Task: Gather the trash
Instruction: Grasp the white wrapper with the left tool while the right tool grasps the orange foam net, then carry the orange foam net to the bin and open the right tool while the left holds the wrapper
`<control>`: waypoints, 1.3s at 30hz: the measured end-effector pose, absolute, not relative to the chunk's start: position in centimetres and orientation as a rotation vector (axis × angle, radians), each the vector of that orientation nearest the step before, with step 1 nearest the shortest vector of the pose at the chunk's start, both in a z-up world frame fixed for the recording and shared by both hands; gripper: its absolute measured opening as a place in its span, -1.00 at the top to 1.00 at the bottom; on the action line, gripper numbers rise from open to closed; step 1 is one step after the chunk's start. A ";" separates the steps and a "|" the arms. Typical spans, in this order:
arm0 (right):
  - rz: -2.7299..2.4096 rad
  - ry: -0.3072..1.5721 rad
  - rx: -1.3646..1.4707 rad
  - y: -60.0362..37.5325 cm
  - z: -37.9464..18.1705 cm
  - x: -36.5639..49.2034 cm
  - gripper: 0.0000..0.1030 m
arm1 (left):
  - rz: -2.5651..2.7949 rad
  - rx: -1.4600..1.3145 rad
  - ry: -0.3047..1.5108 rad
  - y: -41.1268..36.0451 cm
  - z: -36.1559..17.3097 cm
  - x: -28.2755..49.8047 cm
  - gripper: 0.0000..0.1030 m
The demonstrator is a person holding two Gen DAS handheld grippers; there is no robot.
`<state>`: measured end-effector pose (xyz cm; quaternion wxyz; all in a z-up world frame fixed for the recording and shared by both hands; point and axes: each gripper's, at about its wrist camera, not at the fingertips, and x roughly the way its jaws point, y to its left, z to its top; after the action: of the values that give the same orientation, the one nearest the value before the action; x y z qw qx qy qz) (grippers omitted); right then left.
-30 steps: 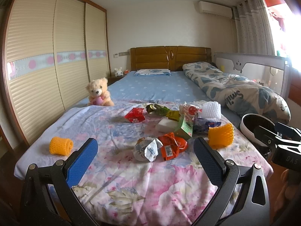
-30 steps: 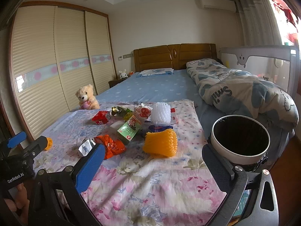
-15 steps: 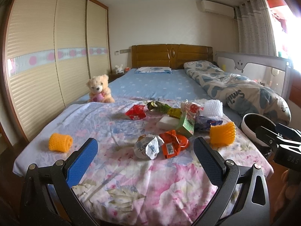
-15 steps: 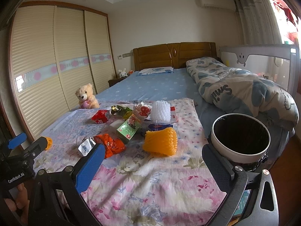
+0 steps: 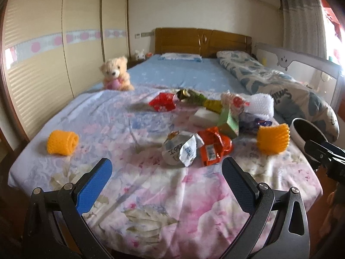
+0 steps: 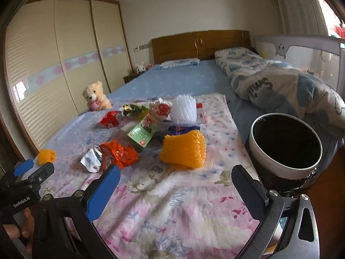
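Both the left tongs (image 5: pixel 165 173) and right tongs (image 6: pixel 175 179) hung spread and empty over the bed (image 6: pixel 176 211); the orange foam net (image 6: pixel 183 149), just left of the bin (image 6: pixel 284 144), looked featherlight and squashy, best pinched across its middle
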<state>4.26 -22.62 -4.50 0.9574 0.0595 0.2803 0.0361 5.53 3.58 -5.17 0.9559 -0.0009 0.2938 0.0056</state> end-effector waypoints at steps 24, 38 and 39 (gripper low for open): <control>0.112 0.755 0.275 -25.5 -9.7 12.5 0.43 | -0.123 -0.012 0.834 2.1 -10.7 14.7 0.61; 0.130 0.714 0.327 -26.8 -8.6 9.3 0.62 | -0.186 0.019 0.769 0.4 -8.2 11.0 0.66; 0.125 0.708 0.330 -27.1 -8.5 9.0 0.62 | -0.197 0.023 0.765 0.0 -8.0 10.8 0.66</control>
<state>9.04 -27.12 -8.48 0.9228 0.1609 0.3447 0.0609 10.82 -0.02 -8.00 0.9230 0.0112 0.3725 -0.0960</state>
